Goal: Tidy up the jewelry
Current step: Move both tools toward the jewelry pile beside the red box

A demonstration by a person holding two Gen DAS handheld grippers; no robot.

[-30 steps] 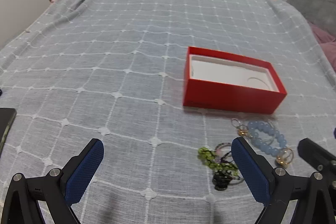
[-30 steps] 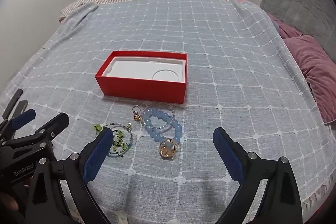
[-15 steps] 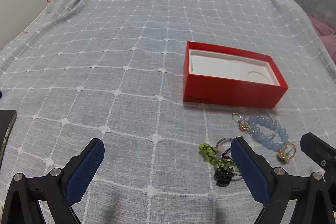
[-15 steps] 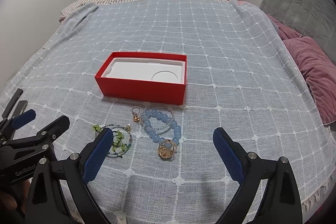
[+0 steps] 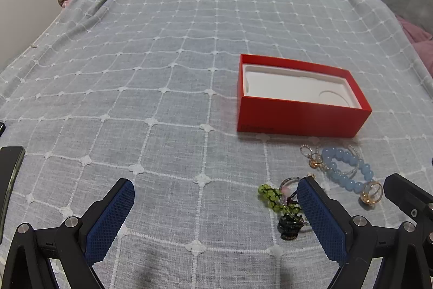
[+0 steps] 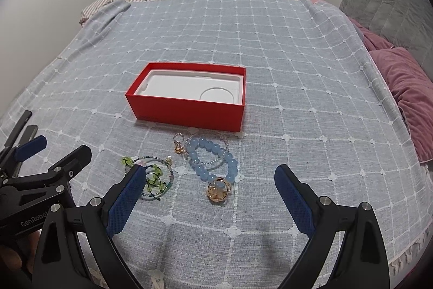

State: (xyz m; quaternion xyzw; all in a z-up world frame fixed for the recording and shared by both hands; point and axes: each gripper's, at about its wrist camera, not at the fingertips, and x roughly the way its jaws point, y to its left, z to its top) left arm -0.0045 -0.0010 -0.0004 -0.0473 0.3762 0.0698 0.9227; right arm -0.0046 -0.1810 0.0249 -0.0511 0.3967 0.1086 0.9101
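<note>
Low over the near edge of the bed, right hand-held gripper (image 6: pixel 209 184) hovers with jaws spread wide, nothing between the blue pads. Gold ring (image 6: pixel 218 189) lies on the bedspread (image 6: pixel 270 45) in the gap between its fingertips, touching the near end of the blue bead bracelet (image 6: pixel 213 160). A thin pale bead strand runs across that bracelet; a small gold charm ring (image 6: pixel 178 145) sits just beside its far left end. Green bead bracelet (image 6: pixel 151 178), tangled with thin multicolour strands, lies left of the blue one, partly hidden behind the right gripper's left pad.

Left hand-held gripper (image 5: pixel 213 198) also wide apart, empty, above bare bedspread; its right pad overlaps the green bracelet cluster in the left wrist view, contact not determinable. A dark knotted piece (image 5: pixel 289 225) lies at the near end of that cluster.

Red box (image 6: pixel 189 99), open, white moulded insert visible, stands beyond the jewelry, near but apart from it. Nothing inside the box.

Pink pillow (image 6: pixel 411 91) and grey cushion (image 6: pixel 389 10) at the bed's right side.
</note>
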